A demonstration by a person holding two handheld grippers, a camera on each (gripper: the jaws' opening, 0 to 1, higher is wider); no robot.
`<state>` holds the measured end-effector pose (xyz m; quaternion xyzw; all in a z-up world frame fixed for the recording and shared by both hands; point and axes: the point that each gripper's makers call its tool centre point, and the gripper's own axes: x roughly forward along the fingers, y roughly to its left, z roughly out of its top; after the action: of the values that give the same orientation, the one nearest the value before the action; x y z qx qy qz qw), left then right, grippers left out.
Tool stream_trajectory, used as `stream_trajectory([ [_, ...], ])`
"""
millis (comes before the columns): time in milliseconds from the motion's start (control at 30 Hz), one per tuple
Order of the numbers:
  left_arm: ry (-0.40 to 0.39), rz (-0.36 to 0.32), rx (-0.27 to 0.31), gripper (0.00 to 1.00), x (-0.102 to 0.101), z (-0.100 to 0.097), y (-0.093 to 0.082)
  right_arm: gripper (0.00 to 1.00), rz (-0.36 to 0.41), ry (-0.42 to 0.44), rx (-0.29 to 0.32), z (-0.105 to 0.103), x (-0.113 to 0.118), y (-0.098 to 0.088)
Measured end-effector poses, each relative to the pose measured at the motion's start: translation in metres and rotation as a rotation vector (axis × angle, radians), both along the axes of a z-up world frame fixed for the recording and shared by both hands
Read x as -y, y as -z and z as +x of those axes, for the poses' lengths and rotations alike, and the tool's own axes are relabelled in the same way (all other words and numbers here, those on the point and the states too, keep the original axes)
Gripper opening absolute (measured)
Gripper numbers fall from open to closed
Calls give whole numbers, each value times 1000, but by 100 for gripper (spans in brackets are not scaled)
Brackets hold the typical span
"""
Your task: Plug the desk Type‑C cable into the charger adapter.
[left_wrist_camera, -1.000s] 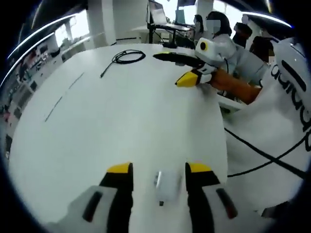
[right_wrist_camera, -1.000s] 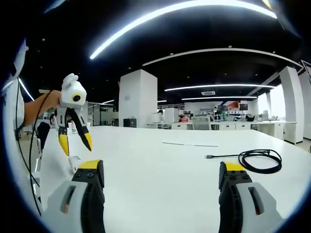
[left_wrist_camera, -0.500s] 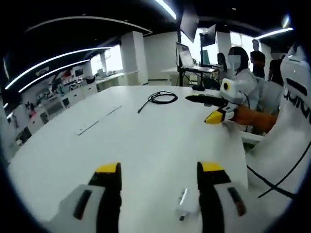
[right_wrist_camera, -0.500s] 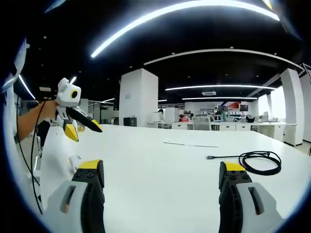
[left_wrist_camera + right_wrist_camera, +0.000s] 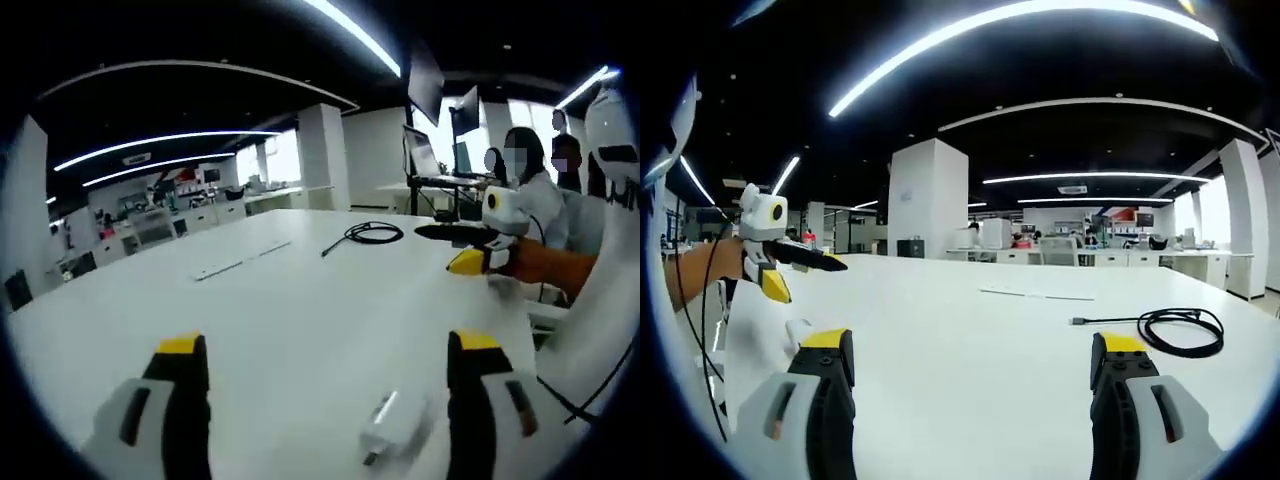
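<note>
A white charger adapter (image 5: 392,423) lies on the white table between my left gripper's (image 5: 325,352) wide-open jaws, nearer the right one; it also peeks out beside my right gripper's left jaw as a small white adapter (image 5: 800,330). The black Type-C cable (image 5: 366,234) lies coiled far across the table; in the right gripper view the cable (image 5: 1170,330) rests to the right with its plug pointing left. My right gripper (image 5: 975,345) stands open over bare table. The other gripper (image 5: 480,243) shows at the right of the left gripper view, and the left gripper (image 5: 780,265) at the left of the right gripper view.
The white table (image 5: 980,340) is broad. A thin strip (image 5: 242,258) lies on it far back. People sit at a desk with monitors (image 5: 440,150) beyond the table's right edge. A black cord (image 5: 695,300) hangs at the left.
The left gripper has tilted up and its jaws have spread wider; the adapter now sits lower between them. In the right gripper view the left gripper has moved lower and leftward.
</note>
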<state>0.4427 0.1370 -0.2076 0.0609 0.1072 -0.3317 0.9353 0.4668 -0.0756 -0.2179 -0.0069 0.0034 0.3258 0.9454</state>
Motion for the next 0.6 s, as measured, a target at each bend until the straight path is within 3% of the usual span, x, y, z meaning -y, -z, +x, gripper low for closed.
stream_trajectory([
  [133, -85, -110, -46, 99, -8, 0, 0, 100, -1, 1, 1, 0, 1, 0],
  [200, -122, -145, 26, 98, -13, 2, -10, 100, 1, 4, 0, 0, 1, 0],
  [267, -273, -186, 154, 99, -35, 8, -24, 100, 5, 9, 4, 1, 2, 1],
  [300, -293, -190, 182, 100, -38, 8, -27, 100, 5, 11, 4, 2, 3, 1],
  [433, -304, -194, 231, 100, -37, 0, -31, 100, 6, 7, 6, 1, 1, 2],
  [600, -326, -166, 204, 100, -34, -3, -18, 100, 11, 7, 9, 1, 2, 2],
])
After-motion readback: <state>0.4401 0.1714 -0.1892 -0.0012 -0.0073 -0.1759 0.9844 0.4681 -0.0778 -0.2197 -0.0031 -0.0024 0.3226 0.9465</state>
